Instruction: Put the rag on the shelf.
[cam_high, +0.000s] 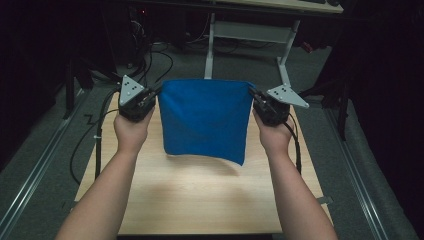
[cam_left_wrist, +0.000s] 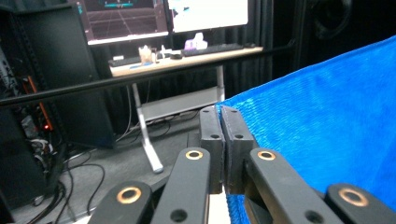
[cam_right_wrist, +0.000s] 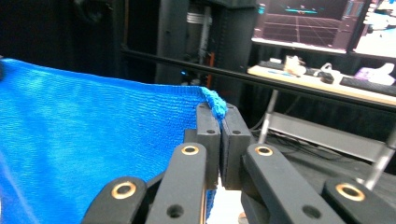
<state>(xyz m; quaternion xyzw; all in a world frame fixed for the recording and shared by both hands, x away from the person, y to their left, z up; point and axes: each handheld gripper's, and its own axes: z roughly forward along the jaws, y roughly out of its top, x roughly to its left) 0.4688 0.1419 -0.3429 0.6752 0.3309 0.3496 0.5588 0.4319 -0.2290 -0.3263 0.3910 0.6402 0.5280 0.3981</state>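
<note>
A blue cloth (cam_high: 205, 117) is hanging in the air above the wooden counter (cam_high: 200, 200), stretched between the two tongs and casting a soft shadow on the boards beneath it. The left tongs (cam_high: 152, 97) are pinching the cloth's upper left corner, and in the left gripper view their jaws are pressing flat together with the blue weave (cam_left_wrist: 322, 121) running out from between them. The right tongs (cam_high: 256, 98) are clamping the upper right corner; in the right gripper view a small bunched tip of cloth (cam_right_wrist: 215, 103) is poking up just above the closed jaws. The top edge is running nearly level between the two grips, while the lower edge is dangling free, sagging lowest at its right corner. Both of the person's forearms are reaching in from the near edge of the counter.
</note>
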